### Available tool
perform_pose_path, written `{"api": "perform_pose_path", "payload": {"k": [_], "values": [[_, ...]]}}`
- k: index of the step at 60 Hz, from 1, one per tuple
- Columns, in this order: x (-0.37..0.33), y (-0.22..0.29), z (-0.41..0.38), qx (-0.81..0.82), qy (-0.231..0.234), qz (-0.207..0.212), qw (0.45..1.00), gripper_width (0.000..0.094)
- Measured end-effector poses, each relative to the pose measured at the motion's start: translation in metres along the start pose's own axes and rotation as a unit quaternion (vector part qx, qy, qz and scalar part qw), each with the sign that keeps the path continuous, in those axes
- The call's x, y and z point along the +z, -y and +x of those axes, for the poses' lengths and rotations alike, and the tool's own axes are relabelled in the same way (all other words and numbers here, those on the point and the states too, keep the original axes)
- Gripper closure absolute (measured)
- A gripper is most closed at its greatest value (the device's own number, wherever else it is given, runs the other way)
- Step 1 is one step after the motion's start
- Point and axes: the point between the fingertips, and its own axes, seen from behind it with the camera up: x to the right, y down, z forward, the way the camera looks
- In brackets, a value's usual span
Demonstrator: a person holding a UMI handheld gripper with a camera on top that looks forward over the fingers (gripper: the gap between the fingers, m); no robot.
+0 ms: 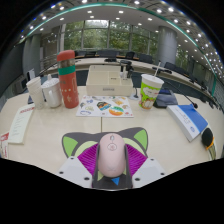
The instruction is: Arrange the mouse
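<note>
Tool (112,170) clamping pink mouse (112,155) between both fingers, holding it over black-green mouse pad (100,141) on tabletop (50,130). Beyond: leaflet (103,105), red bottle (68,80), green-white cup (150,90).

A pale pink mouse (112,156) lies on a cat-shaped mat.

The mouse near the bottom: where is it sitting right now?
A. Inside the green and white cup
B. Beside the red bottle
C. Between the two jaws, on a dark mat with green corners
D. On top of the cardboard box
C: the pale pink mouse lies between the gripper jaws on the dark mat, well short of the red bottle, box and cup.
</note>
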Motion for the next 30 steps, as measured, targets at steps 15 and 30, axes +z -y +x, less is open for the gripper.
{"api": "perform_pose_path", "payload": {"k": [15,30], "values": [[-0.004,-0.02,0.007,0.005,-0.006,-0.034,0.999,0.007],[-0.11,-0.006,0.011,-0.014,-0.016,-0.008,1.0,0.0079]]}}
